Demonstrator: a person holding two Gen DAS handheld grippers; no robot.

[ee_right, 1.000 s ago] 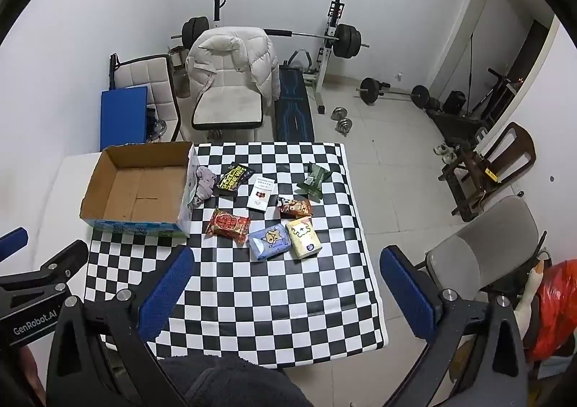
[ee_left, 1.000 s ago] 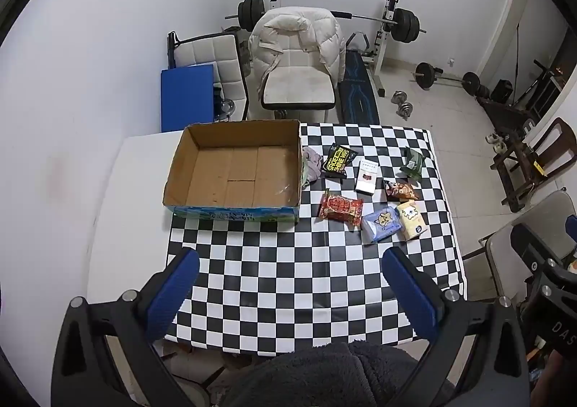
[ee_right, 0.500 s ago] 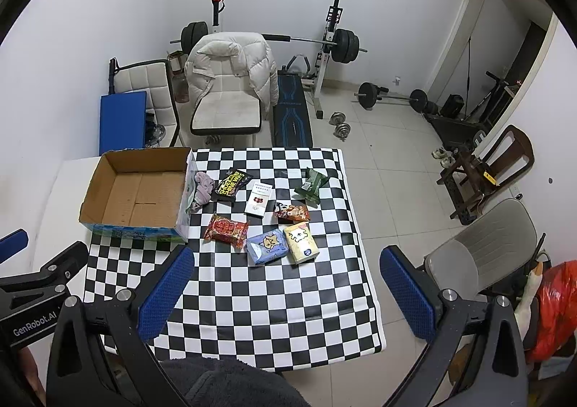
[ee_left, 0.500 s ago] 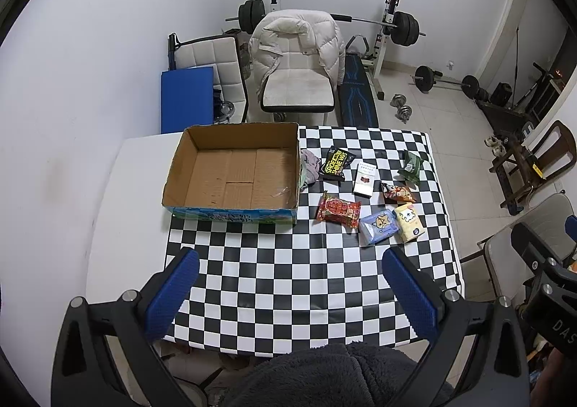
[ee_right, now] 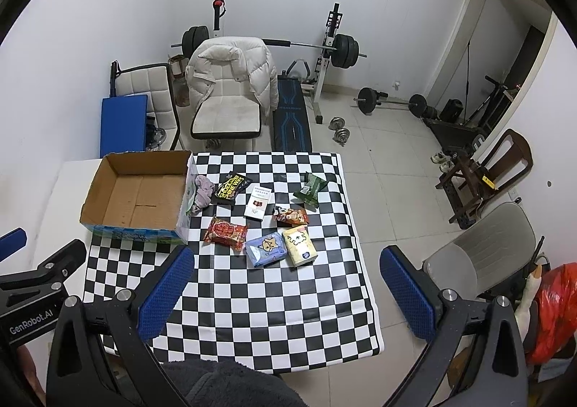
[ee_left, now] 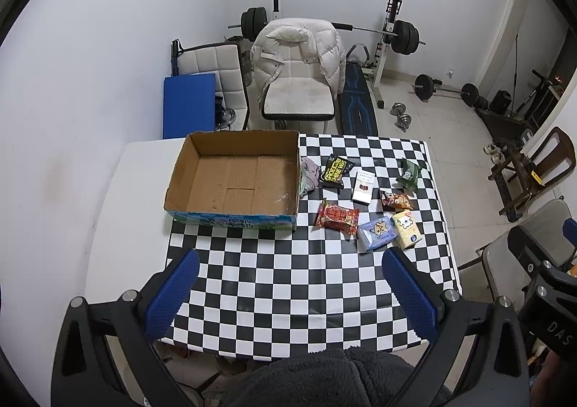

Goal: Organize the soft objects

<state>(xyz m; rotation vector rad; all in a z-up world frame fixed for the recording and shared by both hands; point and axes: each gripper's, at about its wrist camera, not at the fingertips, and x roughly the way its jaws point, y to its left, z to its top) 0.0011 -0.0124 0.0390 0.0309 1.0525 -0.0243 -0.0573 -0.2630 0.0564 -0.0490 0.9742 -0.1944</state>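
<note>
Checkered cloth (ee_left: 288, 284) covers most of the table, with gym gear and a white chair (ee_left: 297, 82) behind it.

Landmark: cardboard box (ee_left: 234, 180), open-topped, at the far left of the cloth.

- Grey cloth bundle (ee_left: 310, 172): touching the box's right wall.
- Black snack bag (ee_left: 337, 171): just right of the bundle.
- White pack (ee_left: 363, 187): further right of the box.
- Green packet (ee_left: 411, 172): furthest right from the box, near the cloth's edge.
- Red snack bag (ee_left: 337, 216): just off the box's near right corner.
- Orange snack bag (ee_left: 396, 199): right of the red one.
- Blue tissue pack (ee_left: 377, 234) and yellow tissue pack (ee_left: 406, 228): side by side, touching, nearer us than the box.

We hold the left gripper (ee_left: 290, 284) high above the near cloth, jaws spread wide, gripping nothing; all items lie well beyond its fingertips. We hold the right gripper (ee_right: 286, 282) likewise wide and unloaded, the tissue packs (ee_right: 281, 248) nearest ahead of it, well apart.
</note>
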